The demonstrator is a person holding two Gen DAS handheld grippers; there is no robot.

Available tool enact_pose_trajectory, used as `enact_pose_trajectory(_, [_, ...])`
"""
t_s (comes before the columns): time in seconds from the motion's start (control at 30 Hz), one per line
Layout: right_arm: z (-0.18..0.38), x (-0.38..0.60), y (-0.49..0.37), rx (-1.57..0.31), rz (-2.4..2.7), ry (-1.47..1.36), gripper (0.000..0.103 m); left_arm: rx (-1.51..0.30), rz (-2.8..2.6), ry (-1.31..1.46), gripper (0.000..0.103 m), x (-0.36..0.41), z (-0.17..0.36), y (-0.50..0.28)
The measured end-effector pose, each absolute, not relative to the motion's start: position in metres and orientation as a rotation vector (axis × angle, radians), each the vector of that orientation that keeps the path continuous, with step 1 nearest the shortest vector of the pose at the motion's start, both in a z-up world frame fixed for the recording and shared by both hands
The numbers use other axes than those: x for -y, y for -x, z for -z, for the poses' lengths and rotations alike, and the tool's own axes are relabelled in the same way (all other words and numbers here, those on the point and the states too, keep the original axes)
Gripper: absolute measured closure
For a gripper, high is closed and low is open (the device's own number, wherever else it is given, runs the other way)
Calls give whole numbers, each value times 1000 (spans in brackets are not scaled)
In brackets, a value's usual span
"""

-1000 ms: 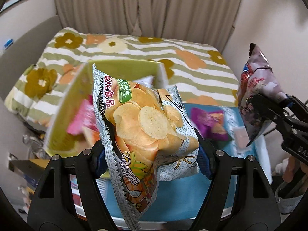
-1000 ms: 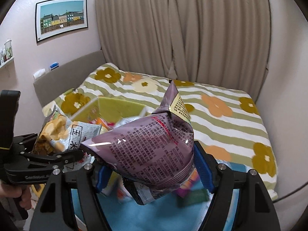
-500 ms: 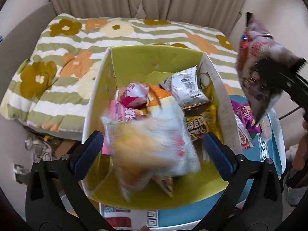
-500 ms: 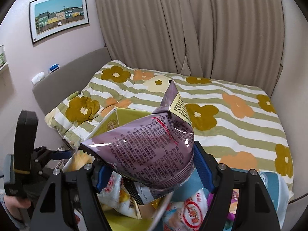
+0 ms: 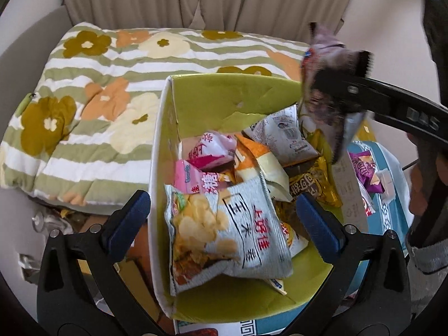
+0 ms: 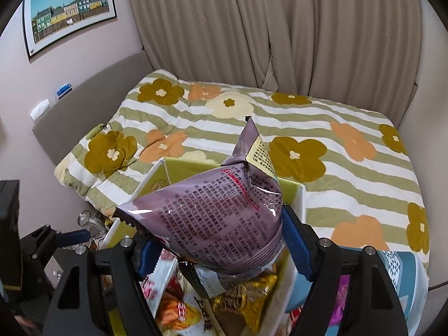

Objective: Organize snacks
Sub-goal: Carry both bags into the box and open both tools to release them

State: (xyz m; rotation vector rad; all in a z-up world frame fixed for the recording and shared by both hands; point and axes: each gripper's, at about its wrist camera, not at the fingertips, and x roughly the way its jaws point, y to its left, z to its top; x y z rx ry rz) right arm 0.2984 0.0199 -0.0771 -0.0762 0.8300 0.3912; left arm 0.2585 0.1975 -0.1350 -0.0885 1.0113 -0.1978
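The silver chip bag [image 5: 226, 235] lies loose in my yellow-green box [image 5: 207, 103], on top of the other packets at the near end. Its long axis runs roughly from the near-left corner of the box toward the far right, printed face up, the picture of crisps toward the left wall and the big red characters toward the right. My left gripper [image 5: 224, 218] hangs over it with both blue pads well clear of the foil, jaws spread wide and holding nothing; the left pad sits outside the box's white wall, the right pad over the inside.

The purple snack bag [image 6: 212, 224] is between the blue pads of my right gripper [image 6: 221, 243], whose jaws are opening, though the pads still touch the bag's sides. It stands with its crimped top corner pointing up and away toward the flowered bedspread [image 6: 294, 151], back label facing me.

My left camera shows the box's full contents: pink, orange, white and gold packets, plus a purple one on the blue surface [image 5: 392, 215] beside the box. My right camera hides most of that behind the purple bag, but shows the framed picture [image 6: 70, 8] on the wall and the curtain [image 6: 280, 28].
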Motion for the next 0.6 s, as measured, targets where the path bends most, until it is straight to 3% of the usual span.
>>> enact_pose_trajectory(0.03, [80, -23, -303, -839, -393, 78, 28, -1013, 199, 87, 0, -199, 136, -260])
enact_pose_trajectory(0.1, [88, -30, -314, -862, -401, 70, 15, -1023, 200, 84, 0, -200, 140, -263])
enact_pose_trajectory(0.2, [95, -35, -321, -858, -434, 33, 12, -1033, 200, 77, 0, -200, 145, -263])
enact_pose_trajectory(0.27, [95, -37, -317, -834, -443, 32, 0, -1037, 199, 77, 0, -200, 147, -263])
enact_pose_trajectory(0.6, [91, -38, -297, -795, -445, 44, 0, -1034, 203, 87, 0, -200, 147, -257])
